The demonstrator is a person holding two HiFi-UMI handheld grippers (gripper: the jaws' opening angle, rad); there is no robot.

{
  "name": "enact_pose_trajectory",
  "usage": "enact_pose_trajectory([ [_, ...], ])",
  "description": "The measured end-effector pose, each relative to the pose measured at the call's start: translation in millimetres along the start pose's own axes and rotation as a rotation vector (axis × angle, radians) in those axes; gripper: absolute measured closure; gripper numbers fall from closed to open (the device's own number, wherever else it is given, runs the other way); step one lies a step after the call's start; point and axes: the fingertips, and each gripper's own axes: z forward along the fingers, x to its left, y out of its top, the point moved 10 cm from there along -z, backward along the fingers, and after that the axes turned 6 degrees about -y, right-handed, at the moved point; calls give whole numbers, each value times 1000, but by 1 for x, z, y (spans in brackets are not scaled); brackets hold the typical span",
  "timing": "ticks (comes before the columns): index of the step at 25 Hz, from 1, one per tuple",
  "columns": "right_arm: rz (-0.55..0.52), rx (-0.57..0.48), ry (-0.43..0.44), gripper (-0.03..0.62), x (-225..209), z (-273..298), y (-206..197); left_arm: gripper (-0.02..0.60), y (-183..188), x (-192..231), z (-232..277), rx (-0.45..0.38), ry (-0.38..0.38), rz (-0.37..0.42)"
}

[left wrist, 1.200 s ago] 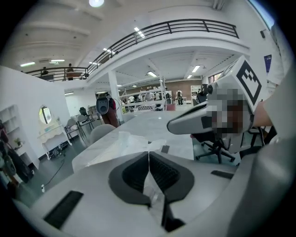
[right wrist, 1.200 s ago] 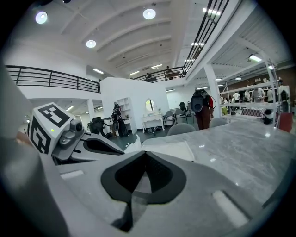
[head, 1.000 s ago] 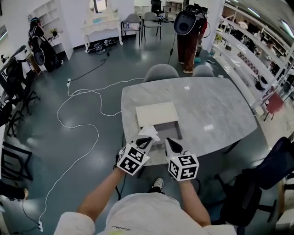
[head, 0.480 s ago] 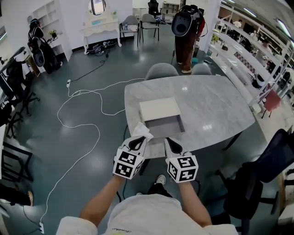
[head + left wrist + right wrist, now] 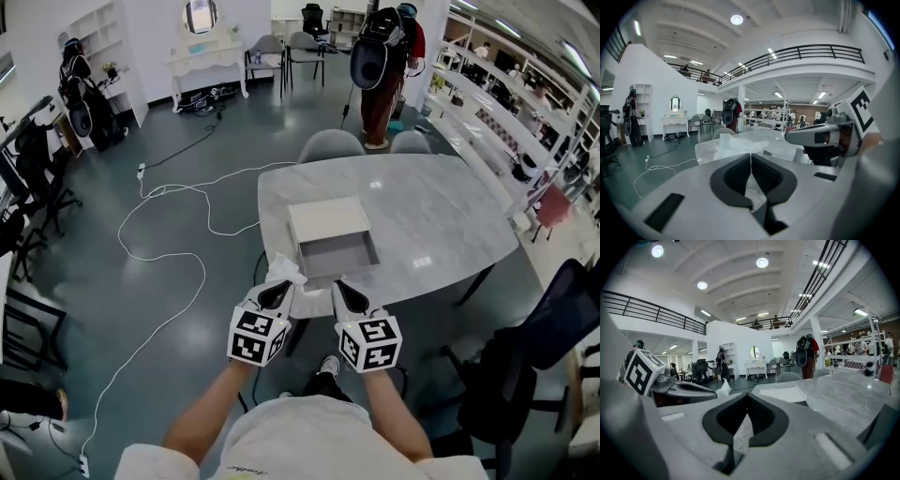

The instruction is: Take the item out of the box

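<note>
Slipping looked the likeliest trouble: the left gripper point(image 5: 279, 286) pinched only a thin fold of the crumpled white paper point(image 5: 284, 271), so a jerk might have tugged it free to fall by the table's point(image 5: 441, 216) near edge. The paper sat outside the open box point(image 5: 328, 220). That gripper's jaws were closed on it. The right gripper point(image 5: 343, 286) had its jaws together at the tips, and a pale sliver lower in their gap was unidentifiable.

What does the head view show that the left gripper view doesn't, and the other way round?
Only the head view shows the person's forearms and looks down into the open pale cardboard box. Only the left gripper view shows the black balcony railing and ceiling lights. Both share the left gripper, shut on the crumpled white wrapper, the right gripper and the grey marble table.
</note>
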Motion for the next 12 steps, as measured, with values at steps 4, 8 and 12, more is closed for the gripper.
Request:
enact_pose_trajectory([
  [4,-3,2,1,589,2,-2,0,566,-1,-1,-1,2,-4,-5],
  [8,-5,2,0,589,4,-2,0,566,-1,-1,-1,5,-8,-4],
  [12,-6,3,2,589,5,-5,2,566,2,-4,-2,5,-13,1],
])
